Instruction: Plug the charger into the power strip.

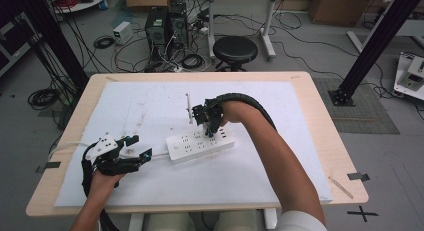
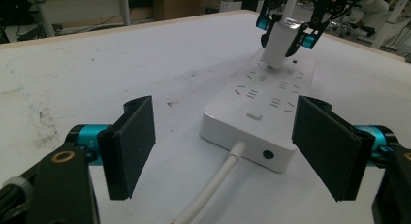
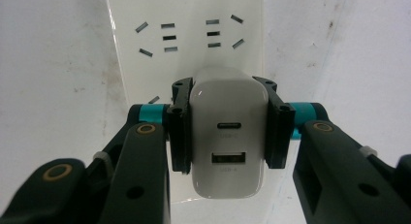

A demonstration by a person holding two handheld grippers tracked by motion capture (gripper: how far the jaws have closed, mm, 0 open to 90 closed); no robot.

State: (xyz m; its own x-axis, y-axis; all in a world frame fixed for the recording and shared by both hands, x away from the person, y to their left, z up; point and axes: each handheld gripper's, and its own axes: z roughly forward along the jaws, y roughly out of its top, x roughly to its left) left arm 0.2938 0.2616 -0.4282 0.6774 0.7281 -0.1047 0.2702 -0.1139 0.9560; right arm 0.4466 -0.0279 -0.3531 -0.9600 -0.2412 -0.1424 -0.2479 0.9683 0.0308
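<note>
1. Pinching a white charger (image 3: 229, 136) between its two black pads, my right claw (image 3: 228, 129) clamps the block's flat sides, with the charger's two ports facing the camera.
2. Directly under the charger sits the white power strip (image 3: 189, 40); from the left gripper view the charger (image 2: 280, 43) stands upright on the strip's far end, though I cannot tell whether its prongs are seated.
3. From above, that right claw (image 1: 212, 122) hovers at the strip's 1 o'clock end, near the middle of the bench (image 1: 320, 121).
4. My left claw (image 2: 223, 146) is spread wide and grips nothing, its pads flanking the strip's near end (image 2: 257, 122) without touching it.
5. Out of that end runs the strip's white cord (image 2: 213, 190), passing between the spread pads.
6. From above, the left claw (image 1: 137, 151) rests at the bench's 8 o'clock, just beside the strip (image 1: 200, 145).
7. White sheeting (image 1: 140, 106) covers the bench top.
</note>
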